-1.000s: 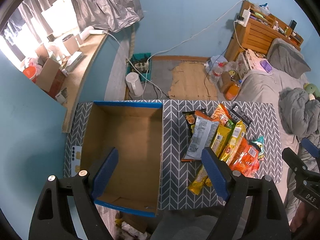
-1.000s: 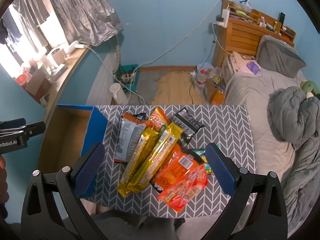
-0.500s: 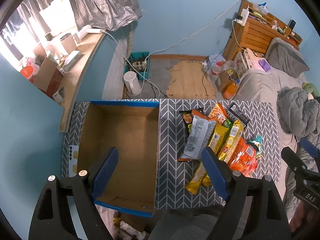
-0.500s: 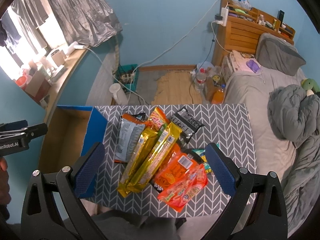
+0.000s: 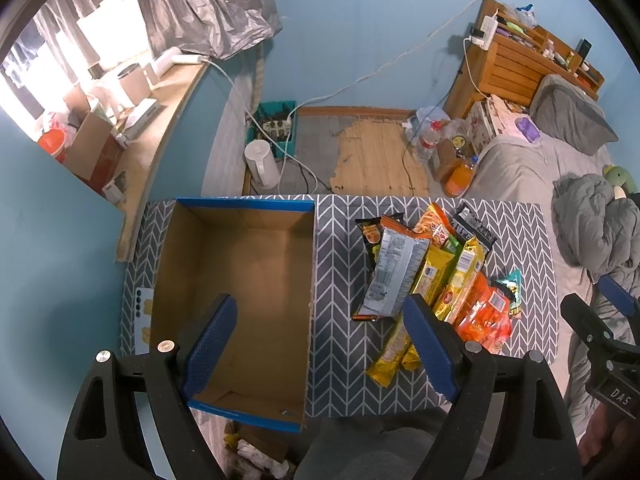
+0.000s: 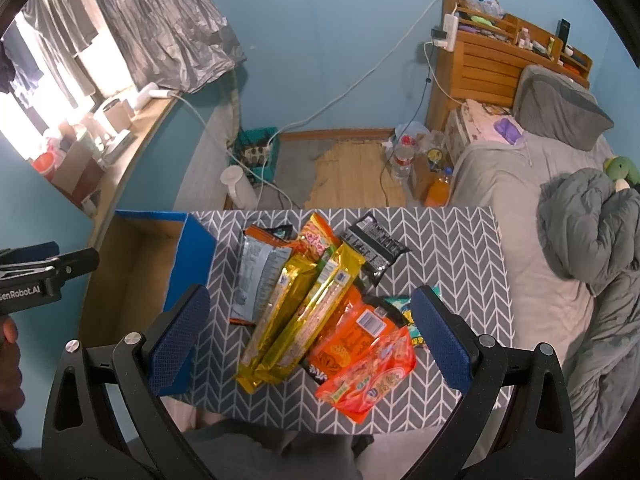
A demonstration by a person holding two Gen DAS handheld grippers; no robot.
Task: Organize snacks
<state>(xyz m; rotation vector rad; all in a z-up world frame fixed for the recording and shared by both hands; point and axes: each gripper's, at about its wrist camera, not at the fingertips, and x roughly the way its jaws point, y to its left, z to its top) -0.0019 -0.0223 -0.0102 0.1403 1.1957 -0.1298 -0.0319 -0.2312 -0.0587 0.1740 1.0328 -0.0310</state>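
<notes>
Both tools hang above the small table covered in a grey cloth with a white herringbone pattern (image 6: 448, 240), and neither holds anything: the left gripper (image 5: 320, 344) has its blue-padded jaws spread wide over the open brown cardboard box with blue outer walls (image 5: 240, 280), the right gripper (image 6: 308, 344) is just as wide above the heap of snack packets (image 6: 320, 300). The only writing I can read sits on the tools themselves: "GenRobot.AI" on the left one's black body as the right camera sees it, "DAS" on the right one's as the left camera sees it. Print on the wrappers is too small to make out; the silver packet (image 5: 394, 272) lies label side up, two long gold-yellow packets (image 6: 296, 312) lean across the pile, and an orange-red bag (image 6: 368, 372) reaches close to the table's near edge. The box is bare inside, and a strip of bare cloth separates it from the snacks
</notes>
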